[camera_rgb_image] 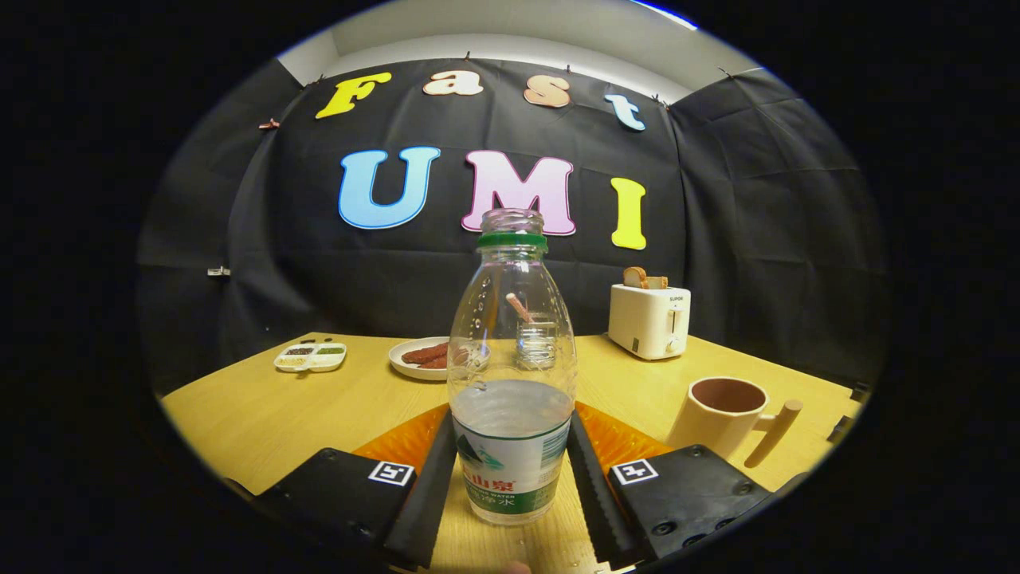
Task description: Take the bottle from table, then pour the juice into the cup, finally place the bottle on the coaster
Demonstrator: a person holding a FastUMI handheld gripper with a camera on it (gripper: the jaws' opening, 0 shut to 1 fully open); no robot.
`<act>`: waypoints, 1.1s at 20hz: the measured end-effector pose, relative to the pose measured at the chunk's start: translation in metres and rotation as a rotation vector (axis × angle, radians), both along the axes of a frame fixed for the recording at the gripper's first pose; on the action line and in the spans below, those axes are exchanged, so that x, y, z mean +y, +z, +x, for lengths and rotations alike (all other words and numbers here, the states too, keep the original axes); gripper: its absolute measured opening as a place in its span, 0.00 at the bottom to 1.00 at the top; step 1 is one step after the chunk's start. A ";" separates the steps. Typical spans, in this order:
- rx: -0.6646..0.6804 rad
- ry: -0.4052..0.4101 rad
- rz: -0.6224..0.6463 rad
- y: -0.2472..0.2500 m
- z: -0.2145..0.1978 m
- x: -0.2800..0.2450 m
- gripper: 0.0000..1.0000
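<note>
The tool [511, 478] has its two fingers pressed against either side of the clear plastic bottle [511, 375], clamped on the lower labelled part. The bottle stands upright between the fingers, cap off, green ring at its neck, roughly half full of clear liquid, its base over the yellow wooden desk [263, 406]; whether it touches the desk, I cannot tell. Just behind it lies an orange ribbed coaster [629, 438]. Beyond the right finger sits the cream mug with a wooden handle [729, 416], upright and open. Farther back: a white plate of brown food [421, 356], a small divided white tray [311, 356], and a cream toaster with bread slices [649, 319].
</note>
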State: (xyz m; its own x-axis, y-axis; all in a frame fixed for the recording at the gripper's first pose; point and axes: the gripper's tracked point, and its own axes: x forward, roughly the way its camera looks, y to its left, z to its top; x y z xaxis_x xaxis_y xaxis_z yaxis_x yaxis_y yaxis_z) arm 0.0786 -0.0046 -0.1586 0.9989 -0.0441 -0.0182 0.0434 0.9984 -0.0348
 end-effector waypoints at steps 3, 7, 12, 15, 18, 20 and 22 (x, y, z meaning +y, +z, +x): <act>0.015 0.007 0.089 0.012 -0.006 0.000 0.74; 0.090 0.031 0.207 0.013 -0.013 0.004 0.75; 0.088 0.043 0.397 0.024 -0.014 0.004 0.75; 0.099 0.034 0.535 0.023 -0.013 0.001 0.75; 0.116 0.035 0.651 0.019 -0.011 0.000 0.74; 0.122 0.031 0.707 0.016 -0.010 -0.003 0.74; 0.127 0.027 0.769 0.014 -0.008 -0.007 0.75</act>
